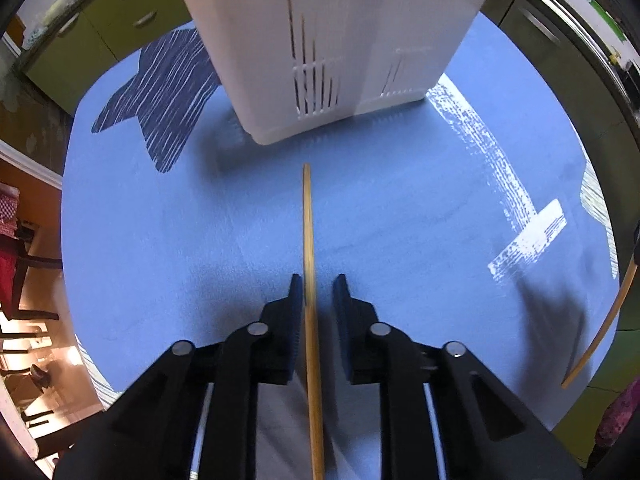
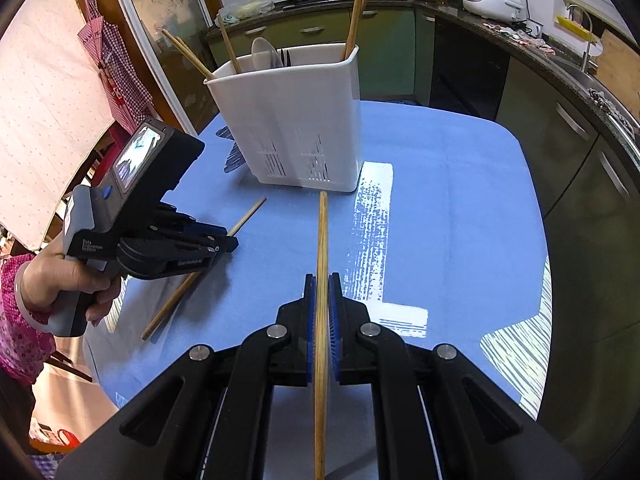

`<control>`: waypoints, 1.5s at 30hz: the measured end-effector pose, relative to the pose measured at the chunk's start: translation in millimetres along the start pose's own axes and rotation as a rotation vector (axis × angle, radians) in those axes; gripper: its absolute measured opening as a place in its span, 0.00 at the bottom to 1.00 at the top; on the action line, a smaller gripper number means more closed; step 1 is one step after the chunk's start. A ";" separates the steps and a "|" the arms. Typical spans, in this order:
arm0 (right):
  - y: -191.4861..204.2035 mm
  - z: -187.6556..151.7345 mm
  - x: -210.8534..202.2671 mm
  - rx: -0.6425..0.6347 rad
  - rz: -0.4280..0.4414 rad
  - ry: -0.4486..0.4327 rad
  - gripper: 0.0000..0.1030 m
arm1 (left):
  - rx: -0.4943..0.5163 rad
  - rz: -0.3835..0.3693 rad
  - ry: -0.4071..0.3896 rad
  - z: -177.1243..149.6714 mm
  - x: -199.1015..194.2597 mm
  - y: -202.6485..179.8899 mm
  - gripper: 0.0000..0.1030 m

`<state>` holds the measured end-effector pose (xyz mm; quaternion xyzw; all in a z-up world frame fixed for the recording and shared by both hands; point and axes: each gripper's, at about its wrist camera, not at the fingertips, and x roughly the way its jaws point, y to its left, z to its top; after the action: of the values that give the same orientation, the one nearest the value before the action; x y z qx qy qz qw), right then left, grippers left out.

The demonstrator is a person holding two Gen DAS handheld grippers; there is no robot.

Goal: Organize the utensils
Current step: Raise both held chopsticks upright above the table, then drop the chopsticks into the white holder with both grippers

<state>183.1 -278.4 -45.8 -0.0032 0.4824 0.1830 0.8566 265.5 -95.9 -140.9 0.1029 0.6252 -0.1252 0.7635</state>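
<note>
A white utensil holder (image 2: 296,120) stands on the blue table (image 2: 460,200); it also fills the top of the left wrist view (image 1: 320,40). It holds several wooden chopsticks, a white spoon and dark utensils. My right gripper (image 2: 322,280) is shut on a wooden chopstick (image 2: 321,248) that points toward the holder. My left gripper (image 1: 317,280) is open around another chopstick (image 1: 307,220) that lies on the table; the jaws stand apart on either side of it. In the right wrist view the left gripper (image 2: 228,242) sits over that chopstick (image 2: 248,216). The right-held chopstick shows at the left view's edge (image 1: 600,332).
Dark blue (image 1: 160,92) and white (image 2: 372,216) printed patterns mark the tablecloth. Green kitchen cabinets (image 2: 384,52) and a counter with pots and a rice cooker (image 2: 492,0) lie beyond the table. A checked apron (image 2: 108,64) hangs at the left.
</note>
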 end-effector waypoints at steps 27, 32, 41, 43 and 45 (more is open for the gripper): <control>6.1 -19.9 -63.2 -0.017 0.010 -0.120 0.07 | 0.047 -0.018 -0.427 -97.5 -161.5 -4.9 0.06; 11.0 -26.1 -79.5 -0.029 0.015 -0.150 0.07 | 0.066 -0.015 -0.492 -119.5 -177.3 -8.5 0.06; 16.7 -16.3 -107.7 -0.050 0.030 -0.214 0.07 | 0.090 -0.044 -0.563 -129.2 -197.8 -17.3 0.06; 18.0 -9.0 -115.2 -0.055 0.029 -0.233 0.07 | 0.092 -0.050 -0.578 -125.9 -204.9 -19.9 0.06; 19.6 -0.5 -126.2 -0.063 0.027 -0.260 0.07 | 0.097 -0.060 -0.589 -122.7 -213.0 -21.2 0.06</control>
<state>117.5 -299.3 61.8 0.0003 0.3614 0.2082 0.9089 104.9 -64.1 43.8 0.0798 0.3729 -0.2018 0.9022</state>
